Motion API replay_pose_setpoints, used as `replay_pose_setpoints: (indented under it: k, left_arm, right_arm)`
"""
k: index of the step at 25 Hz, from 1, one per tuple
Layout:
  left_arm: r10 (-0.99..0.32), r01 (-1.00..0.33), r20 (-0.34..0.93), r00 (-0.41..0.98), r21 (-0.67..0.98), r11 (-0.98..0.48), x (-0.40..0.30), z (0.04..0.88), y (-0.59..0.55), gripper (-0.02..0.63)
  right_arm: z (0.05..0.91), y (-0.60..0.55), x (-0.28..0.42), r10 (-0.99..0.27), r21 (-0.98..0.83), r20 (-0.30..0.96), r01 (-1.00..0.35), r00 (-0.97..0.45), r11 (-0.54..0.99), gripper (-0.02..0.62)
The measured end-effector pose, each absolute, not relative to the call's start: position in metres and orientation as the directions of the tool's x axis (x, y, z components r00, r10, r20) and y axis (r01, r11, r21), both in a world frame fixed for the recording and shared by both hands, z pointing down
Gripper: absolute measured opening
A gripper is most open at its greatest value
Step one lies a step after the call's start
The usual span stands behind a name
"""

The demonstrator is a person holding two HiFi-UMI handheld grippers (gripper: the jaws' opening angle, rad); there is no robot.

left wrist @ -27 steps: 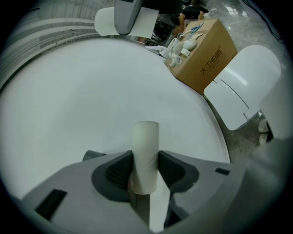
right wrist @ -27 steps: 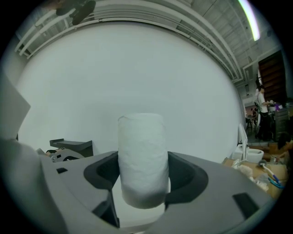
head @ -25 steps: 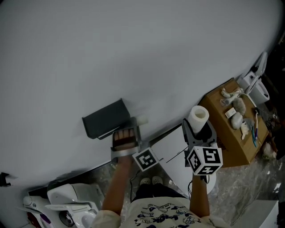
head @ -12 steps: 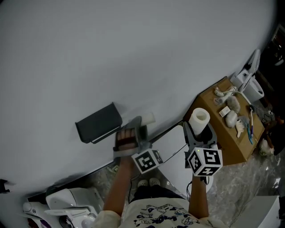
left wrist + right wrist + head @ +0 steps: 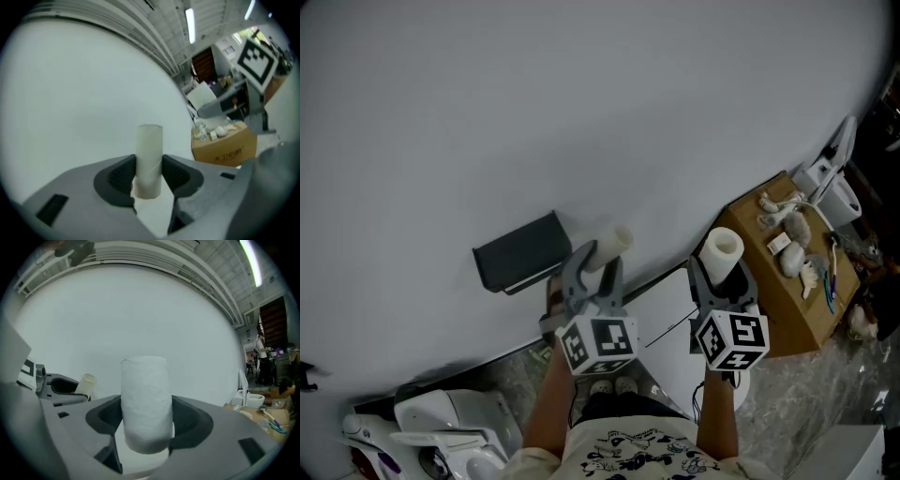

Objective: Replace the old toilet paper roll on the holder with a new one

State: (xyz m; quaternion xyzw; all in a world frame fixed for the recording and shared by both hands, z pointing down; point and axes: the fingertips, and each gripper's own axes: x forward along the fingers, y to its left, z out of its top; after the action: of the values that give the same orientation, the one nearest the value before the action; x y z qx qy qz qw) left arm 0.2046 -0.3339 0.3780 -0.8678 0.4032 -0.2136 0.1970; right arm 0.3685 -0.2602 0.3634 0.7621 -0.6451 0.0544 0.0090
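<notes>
Two rolls, one per gripper. Left hand-held gripper point(image 5: 598, 258) clenched on the single bare cardboard tube point(image 5: 615, 244), near the dark wall holder point(image 5: 520, 251) but clear of it. Right hand-held gripper point(image 5: 719, 270) grips the one full toilet paper roll point(image 5: 718, 247), upright.

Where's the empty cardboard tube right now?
The cardboard tube is clamped in the left gripper before the white wall, in the head view just right of the dark holder and left of the new roll in the right gripper.
</notes>
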Motion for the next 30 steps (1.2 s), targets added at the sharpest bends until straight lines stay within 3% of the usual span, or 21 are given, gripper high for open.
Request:
replay_pose_setpoints:
  k: [6,16,30]
  left_arm:
    - [-0.739,-0.715,0.081,0.668,-0.203,-0.669,0.176,0.335,-0.327,0.179]
    - [-0.793,-0.784,-0.076,0.604,0.121,-0.609,0.104,0.307,-0.326,0.179]
    - [-0.832,-0.823,-0.070,0.550,0.121,-0.555,0.060,0.307,-0.325,0.179]
  right_arm:
    - [0.360,-0.265,0.352,-0.988,-0.061,0.084,-0.989,0.130,-0.135,0.307]
    - [0.362,-0.272,0.319,-0.996,-0.113,0.072,-0.991,0.060,-0.068,0.307]
    - [0.375,-0.296,0.275,-0.993,-0.026,0.113,-0.999,-0.036,0.033,0.307]
